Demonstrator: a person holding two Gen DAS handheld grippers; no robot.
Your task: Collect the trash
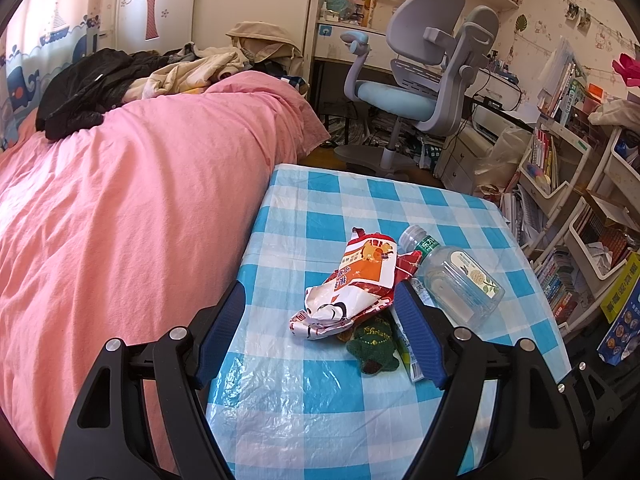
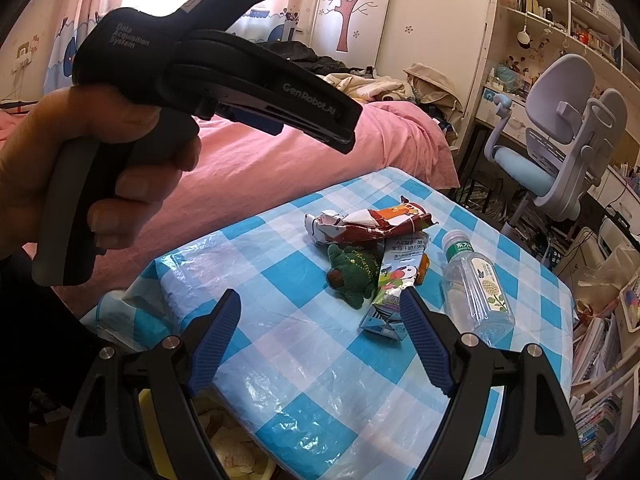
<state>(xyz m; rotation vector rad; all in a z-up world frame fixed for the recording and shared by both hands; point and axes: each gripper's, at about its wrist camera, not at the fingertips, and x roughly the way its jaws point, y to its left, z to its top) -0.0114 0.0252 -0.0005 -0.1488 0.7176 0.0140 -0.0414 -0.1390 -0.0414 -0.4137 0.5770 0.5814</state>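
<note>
Left gripper (image 1: 320, 300) and right gripper (image 2: 320, 300) both angled down over the checkered table (image 1: 440, 208), jaws wide, empty. Snack wrapper (image 1: 352, 284), carton (image 2: 390, 292), bottle (image 2: 476, 284) lie clustered mid-table.

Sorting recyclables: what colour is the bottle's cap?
Clear cap, green neck label on the bottle; right wrist view shows it best.

Pink bed (image 1: 132, 200), grey desk chair (image 1: 424, 92)

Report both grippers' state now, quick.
Left gripper: jaws open, holding nothing, above the crumpled snack wrapper on the table.
Right gripper: jaws open, holding nothing, near the milk carton.
</note>
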